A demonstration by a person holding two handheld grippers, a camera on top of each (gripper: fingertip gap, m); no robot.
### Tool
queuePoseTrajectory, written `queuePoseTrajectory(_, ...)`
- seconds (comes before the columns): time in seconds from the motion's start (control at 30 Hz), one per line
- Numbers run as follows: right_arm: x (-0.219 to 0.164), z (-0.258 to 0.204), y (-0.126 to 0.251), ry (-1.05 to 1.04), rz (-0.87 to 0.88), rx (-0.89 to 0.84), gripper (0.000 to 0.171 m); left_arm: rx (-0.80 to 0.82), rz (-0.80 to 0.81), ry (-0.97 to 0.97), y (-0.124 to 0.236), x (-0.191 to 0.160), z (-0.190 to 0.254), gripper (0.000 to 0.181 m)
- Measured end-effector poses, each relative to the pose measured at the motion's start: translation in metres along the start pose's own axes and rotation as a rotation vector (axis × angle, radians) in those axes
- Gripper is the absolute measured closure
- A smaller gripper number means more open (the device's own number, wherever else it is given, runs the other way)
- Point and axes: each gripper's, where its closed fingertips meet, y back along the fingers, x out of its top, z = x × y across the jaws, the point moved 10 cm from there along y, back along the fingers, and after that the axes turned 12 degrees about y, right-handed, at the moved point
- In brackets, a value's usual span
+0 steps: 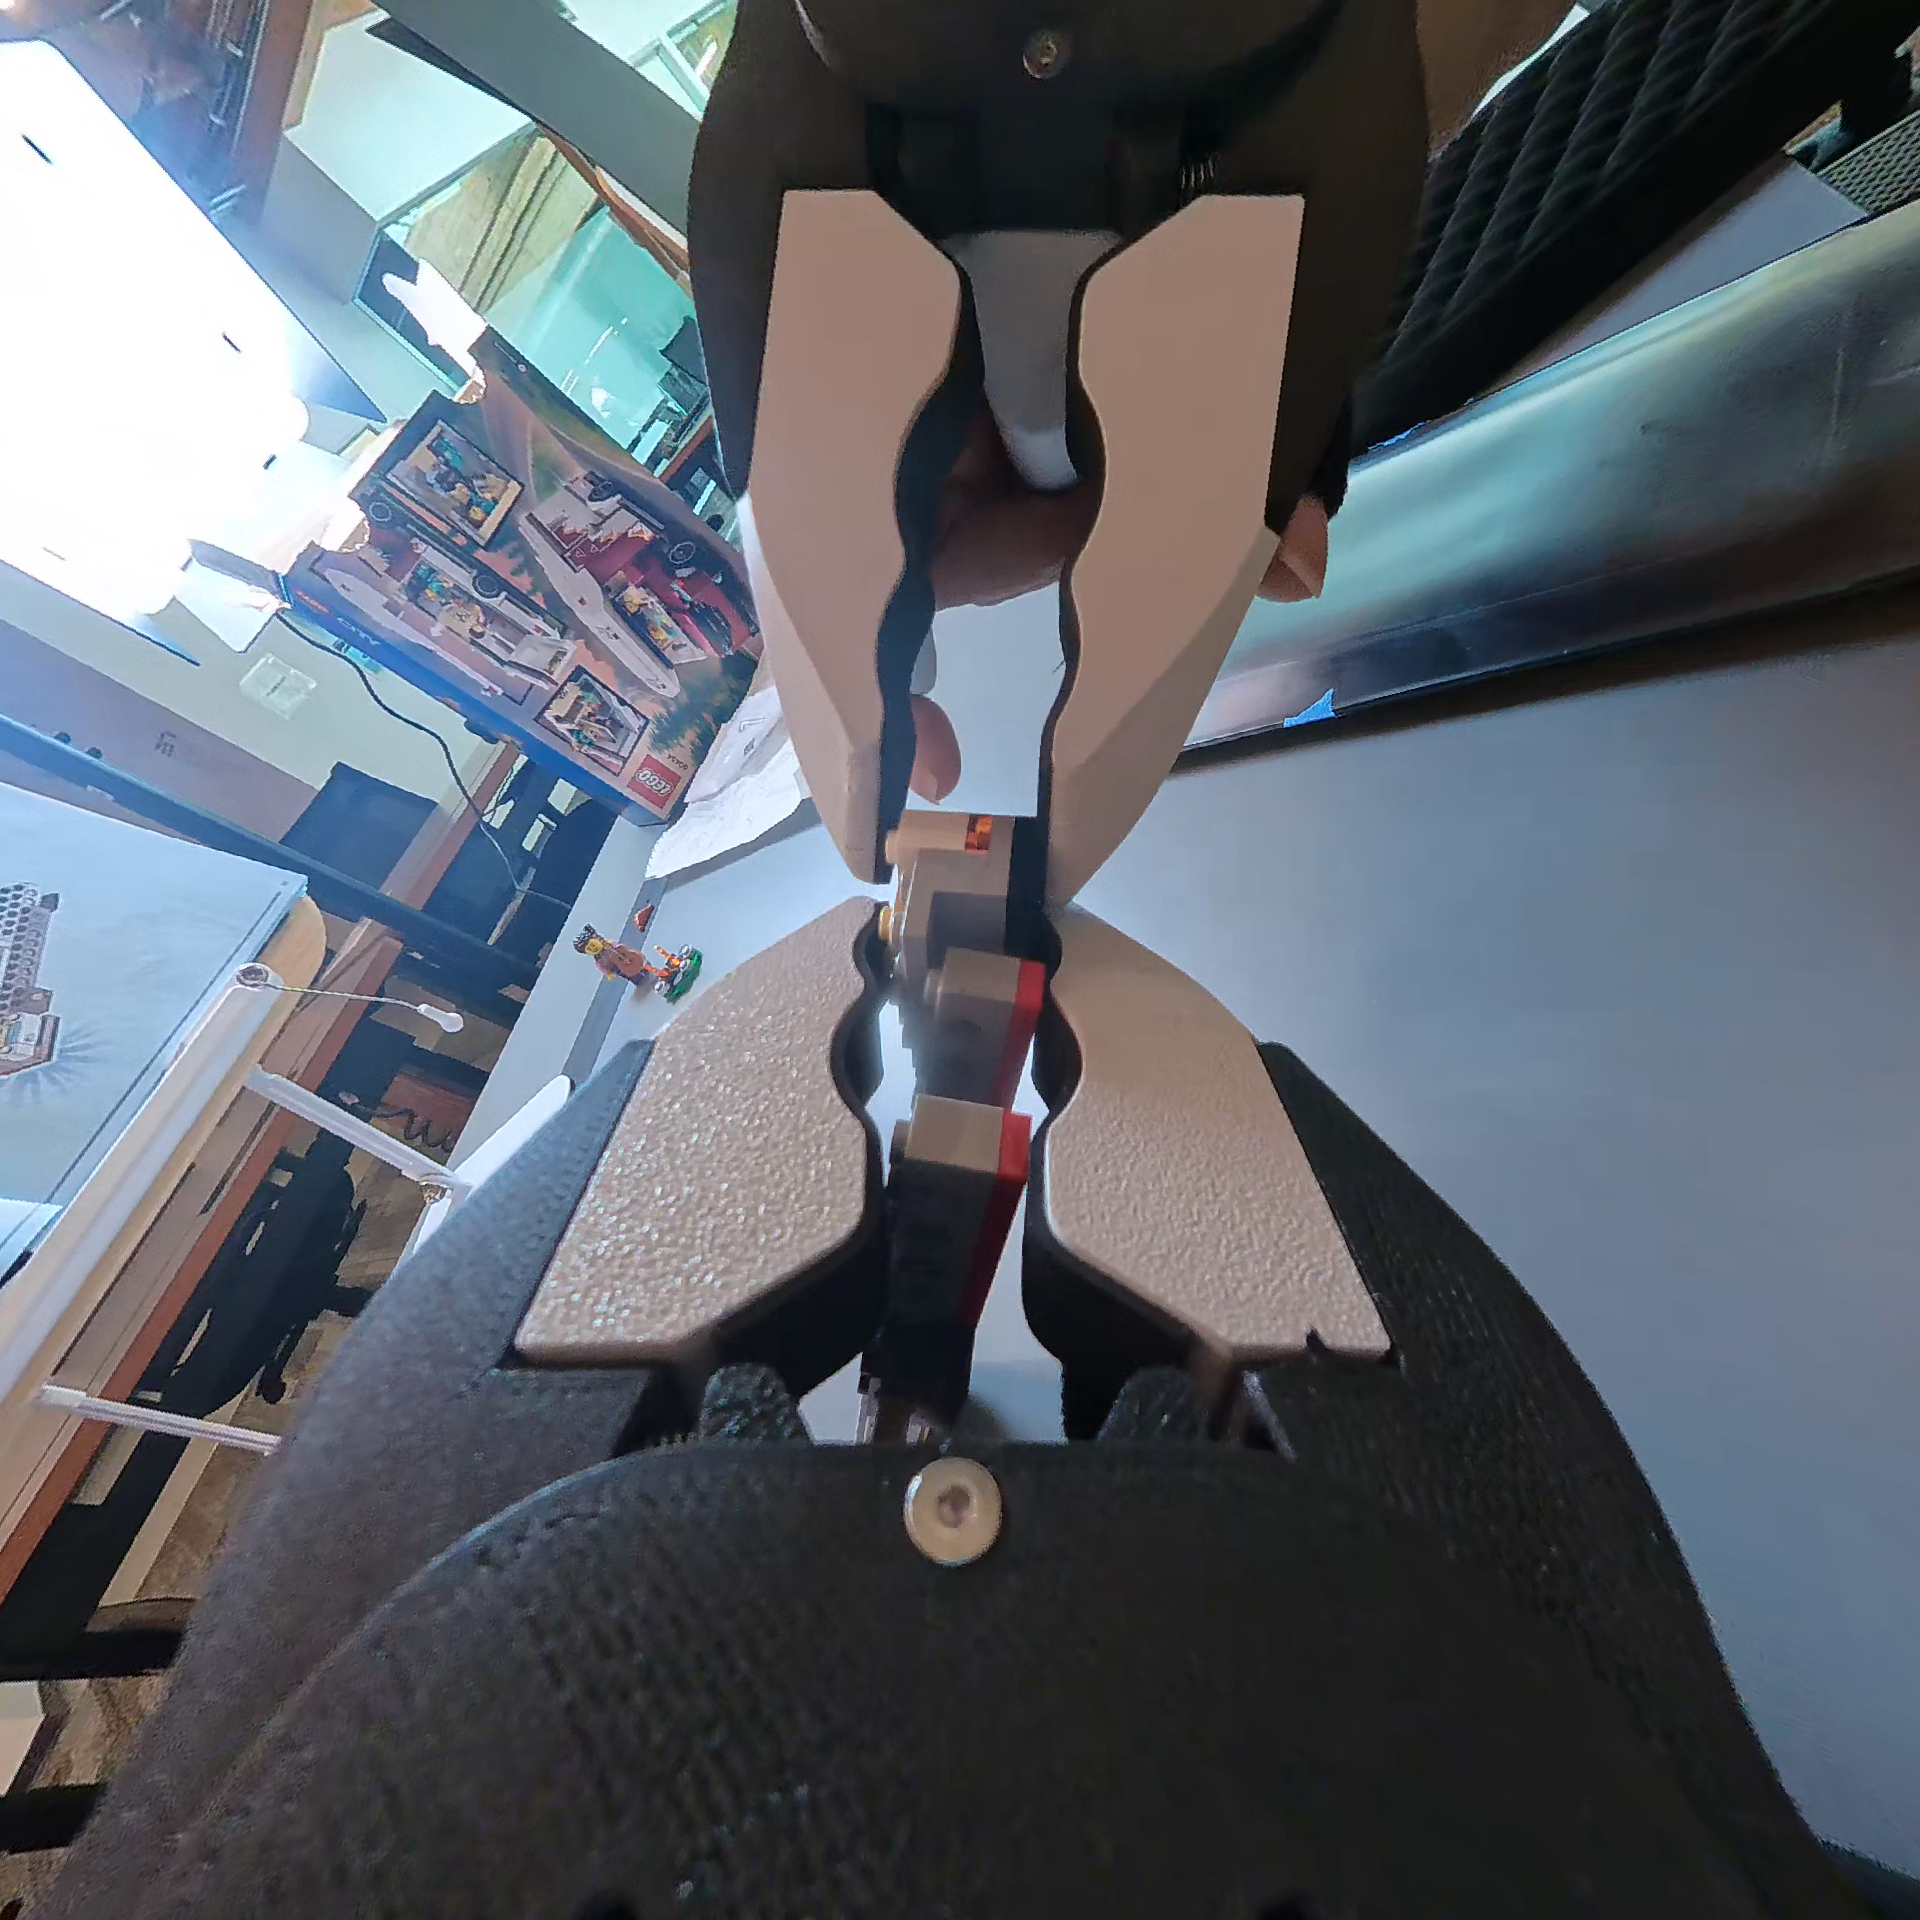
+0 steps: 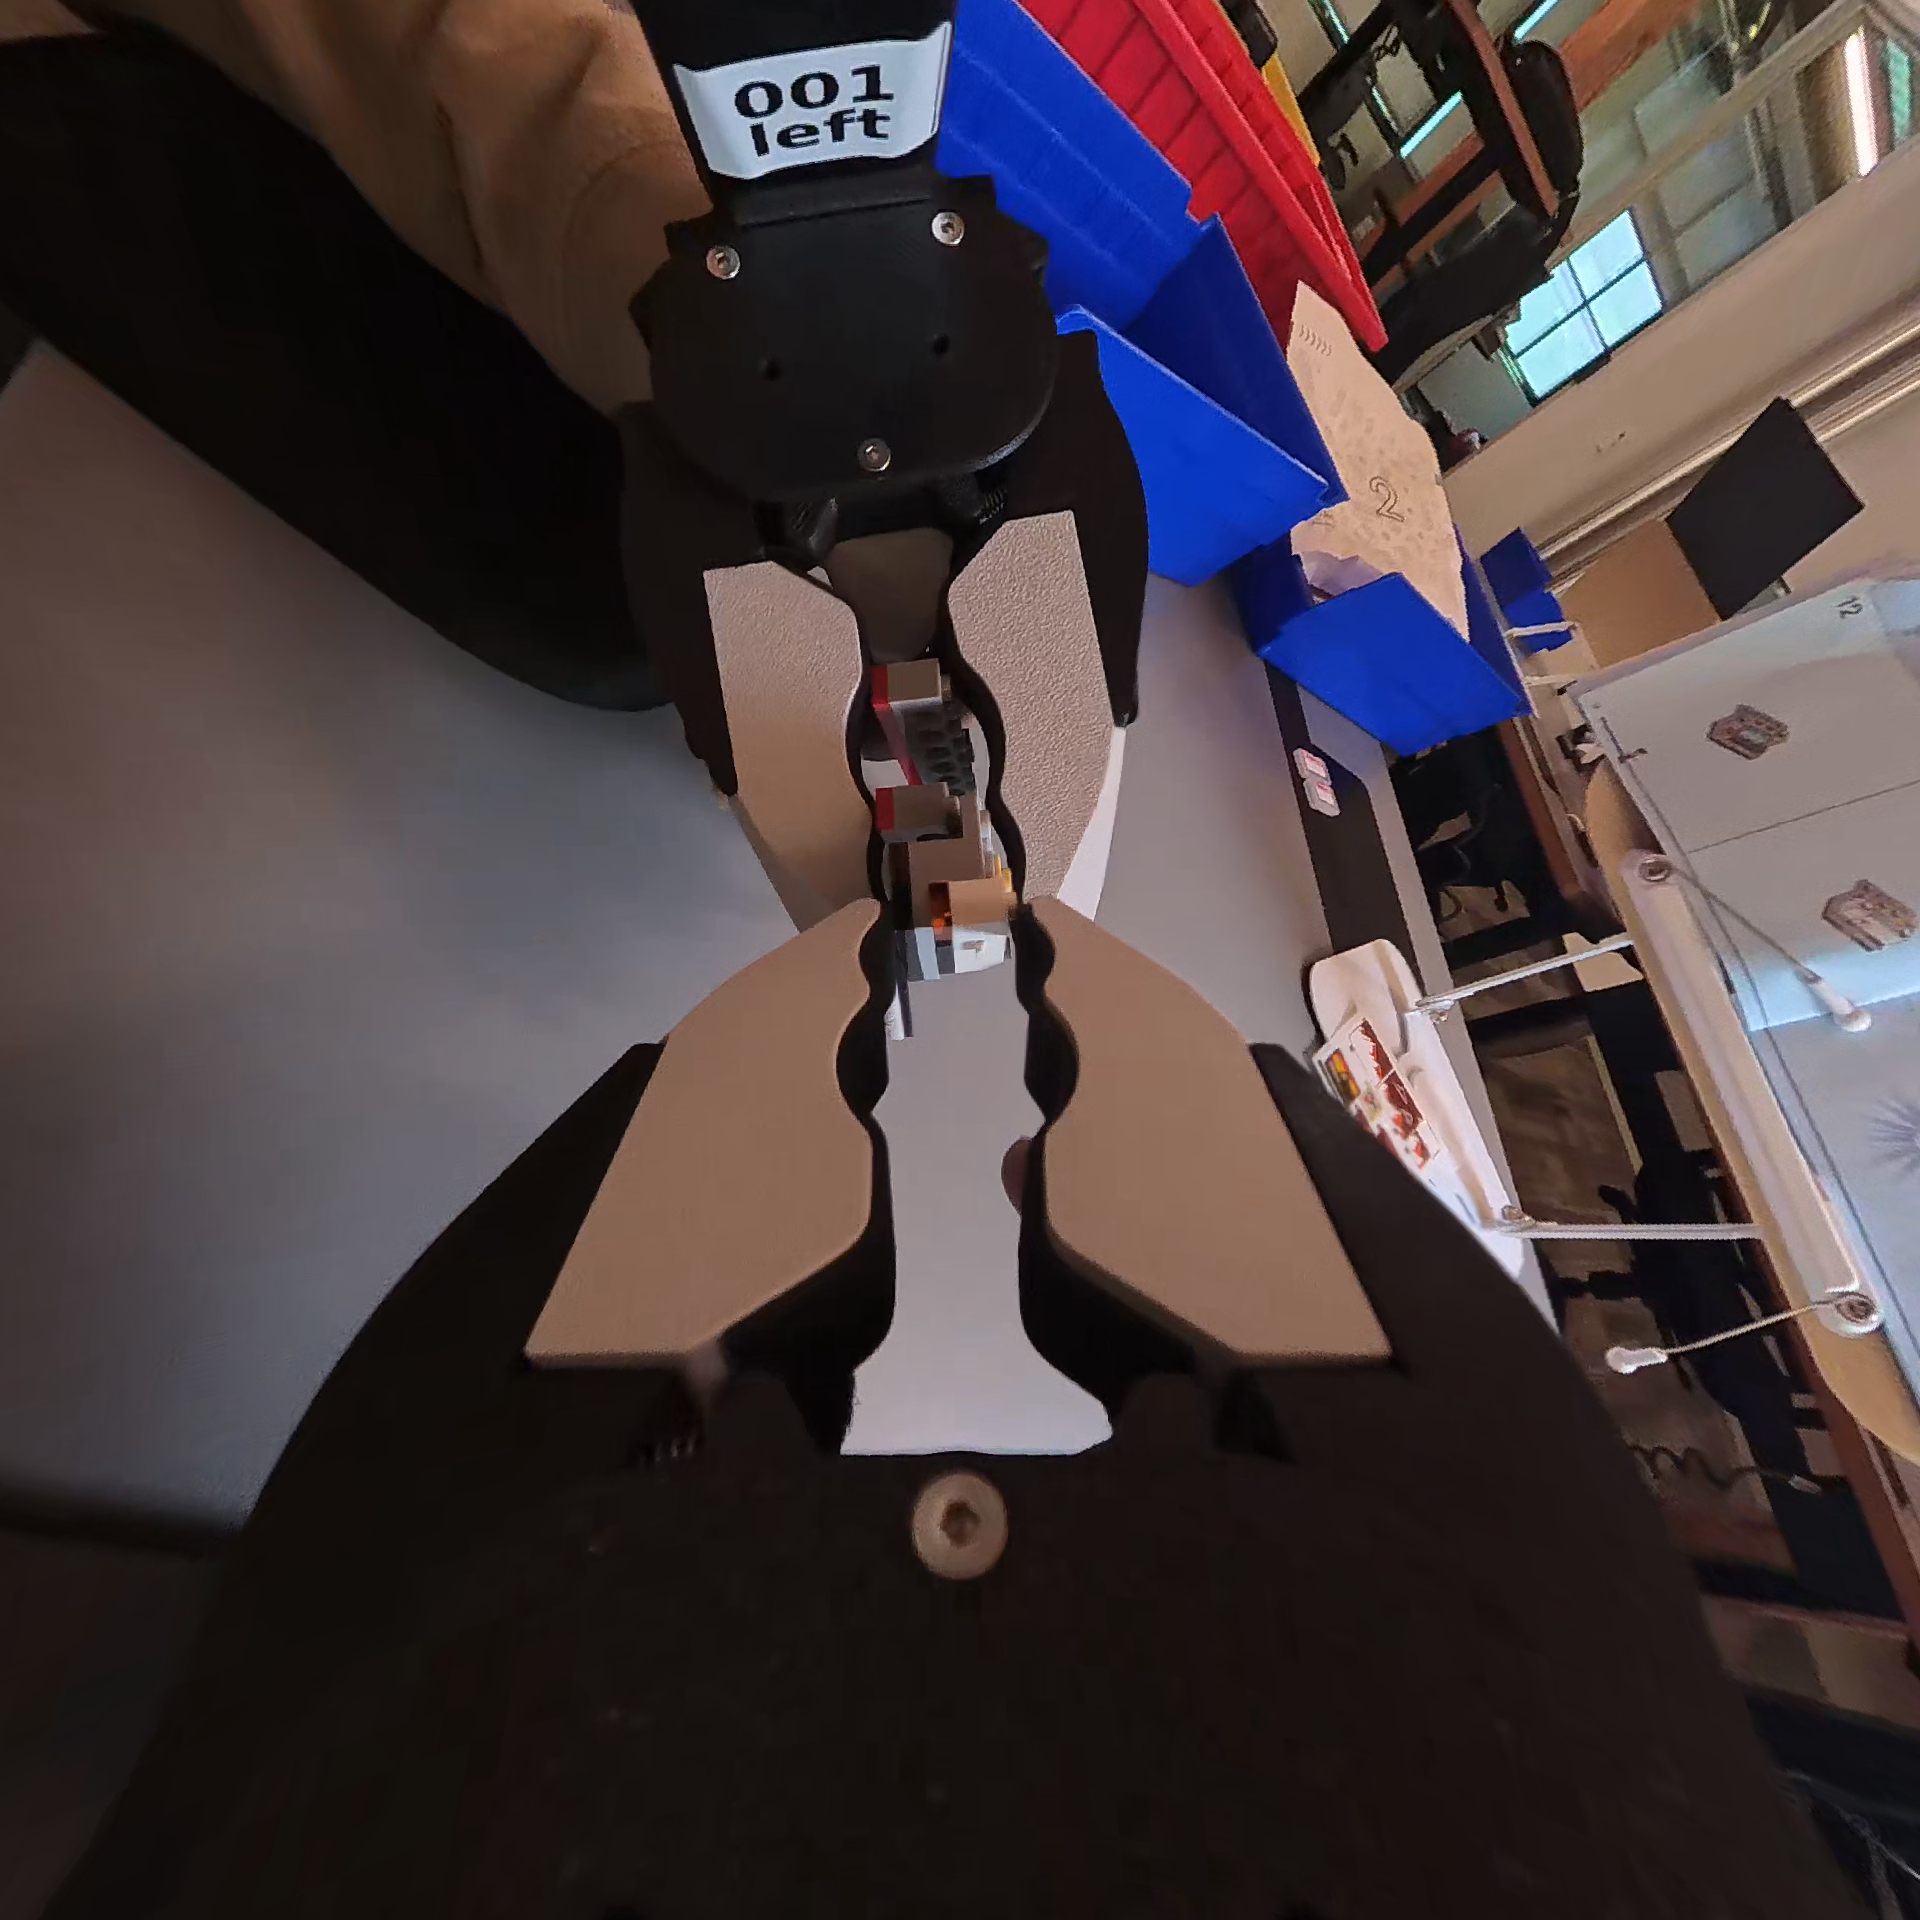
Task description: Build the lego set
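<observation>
A small lego assembly [image 1: 971, 1023] of grey, red and black bricks with an orange stud is held in the air above the grey table [image 1: 1507, 1091]. My left gripper [image 1: 961, 935] is shut on its near, longer part. My right gripper [image 1: 961, 857] comes from the opposite side, and its tips are shut on the assembly's far end. In the right wrist view my right gripper [image 2: 951, 920] pinches the grey and white end of the assembly [image 2: 935, 821]. The left gripper [image 2: 951, 894] holds the rest, tip to tip with the right one.
A lego box [image 1: 540, 613] stands at the table's far side, with two minifigures [image 1: 644, 961] on the table before it. Blue bins [image 2: 1195, 416] and a red bin [image 2: 1195, 104] line the other edge, beside a paper bag [image 2: 1371, 447] and an instruction booklet [image 2: 1382, 1101]. My left and right fingertips are right by each other.
</observation>
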Motion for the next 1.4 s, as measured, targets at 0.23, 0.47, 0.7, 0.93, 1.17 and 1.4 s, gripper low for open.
queuePoseTrajectory(0.23, -0.005, -0.003, -0.001, -0.003, 0.062, -0.030, 0.150, -0.008, 0.015, 0.007, 0.001, -0.001, 0.000, 0.155)
queuePoseTrajectory(0.47, -0.009, -0.007, -0.006, -0.027, 0.096, -0.038, 0.150, -0.065, 0.001, 0.061, 0.001, -0.004, -0.002, 0.140)
queuePoseTrajectory(0.7, -0.010, -0.007, -0.006, 0.003, 0.090, -0.052, 0.150, -0.070, 0.006, 0.085, 0.001, -0.003, -0.003, 0.137)
queuePoseTrajectory(0.93, -0.012, -0.007, -0.004, -0.009, 0.079, -0.039, 0.150, -0.072, 0.011, 0.093, 0.001, -0.004, -0.004, 0.136)
queuePoseTrajectory(1.17, -0.028, -0.008, 0.001, -0.039, 0.056, -0.027, 0.150, -0.074, -0.006, 0.078, -0.001, -0.005, -0.003, 0.139)
queuePoseTrajectory(1.4, -0.041, -0.019, -0.006, -0.088, 0.052, -0.010, 0.150, -0.064, -0.022, 0.040, -0.001, -0.006, -0.001, 0.148)
